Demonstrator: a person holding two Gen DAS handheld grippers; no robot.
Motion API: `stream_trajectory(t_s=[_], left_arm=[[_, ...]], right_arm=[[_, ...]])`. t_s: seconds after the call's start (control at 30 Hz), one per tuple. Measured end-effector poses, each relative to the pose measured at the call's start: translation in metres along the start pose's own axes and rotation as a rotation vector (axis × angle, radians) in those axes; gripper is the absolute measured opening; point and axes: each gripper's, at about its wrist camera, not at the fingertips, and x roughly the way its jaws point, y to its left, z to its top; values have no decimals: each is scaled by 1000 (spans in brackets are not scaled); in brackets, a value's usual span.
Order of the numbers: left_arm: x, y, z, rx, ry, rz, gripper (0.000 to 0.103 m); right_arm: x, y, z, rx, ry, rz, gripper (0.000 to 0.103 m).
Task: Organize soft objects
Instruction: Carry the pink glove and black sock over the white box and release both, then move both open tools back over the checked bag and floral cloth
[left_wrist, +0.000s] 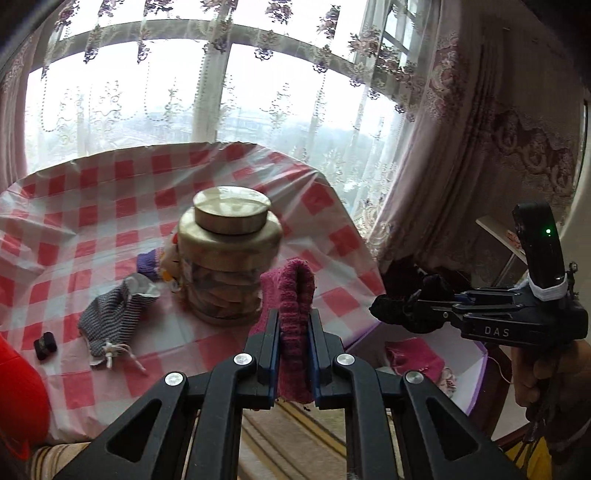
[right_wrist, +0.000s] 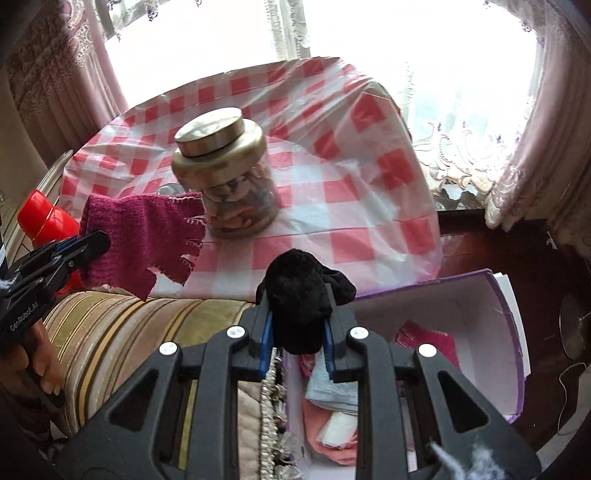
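Showing only from the right wrist: folded cloths (right_wrist: 334, 397) inside white box (right_wrist: 491, 332).

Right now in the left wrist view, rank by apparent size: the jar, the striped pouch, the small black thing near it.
1. jar
2. striped pouch
3. small black thing

All three sit at similar depth, so the order looks safe.

knitted magenta glove (left_wrist: 293, 295), fuzzy black cloth (right_wrist: 299, 295)
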Motion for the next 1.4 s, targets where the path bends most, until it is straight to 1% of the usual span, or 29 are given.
stream_trajectory(t_s=[0.3,0.43,0.53,0.57,0.63,0.67,0.7,0.73,0.77,0.87,1.13,1.27,1.33,1.4], left_arm=[[14,-62,-6,24,60,-184,14],[20,-87,-11,43,85,-248,14],[25,-104,-14,58,108,-288,14],[27,-110,-17,63,116,-302,16],[30,-118,-20,62,139,-342,24],[33,-122,-22,54,158,-374,37],[37,-125,-25,50,186,-398,50],[39,-128,-27,58,203,-407,54],[40,-131,-30,71,211,-409,55],[36,-131,-33,91,202,-405,55],[18,-105,-29,124,145,-351,55],[8,-78,-24,89,123,-324,56],[2,-62,-23,69,110,-291,57],[-4,-43,-23,51,102,-243,57]], right_arm=[[-29,-57,-17,96,-39,-116,26],[-40,-75,-21,132,-59,-148,26],[-41,-88,-25,163,-50,-172,29],[-41,-92,-27,173,-47,-185,31],[-40,-98,-30,193,-35,-200,45],[-40,-101,-32,199,-28,-206,61],[-39,-102,-33,203,-26,-211,71],[-39,-102,-35,202,-27,-212,73],[-37,-101,-35,199,-25,-208,74],[-33,-96,-36,190,-11,-191,74],[-17,-61,-28,118,13,-145,74],[-8,-32,-22,51,24,-109,74],[-3,-18,-18,23,31,-91,74],[4,-4,-14,-5,39,-71,74]])
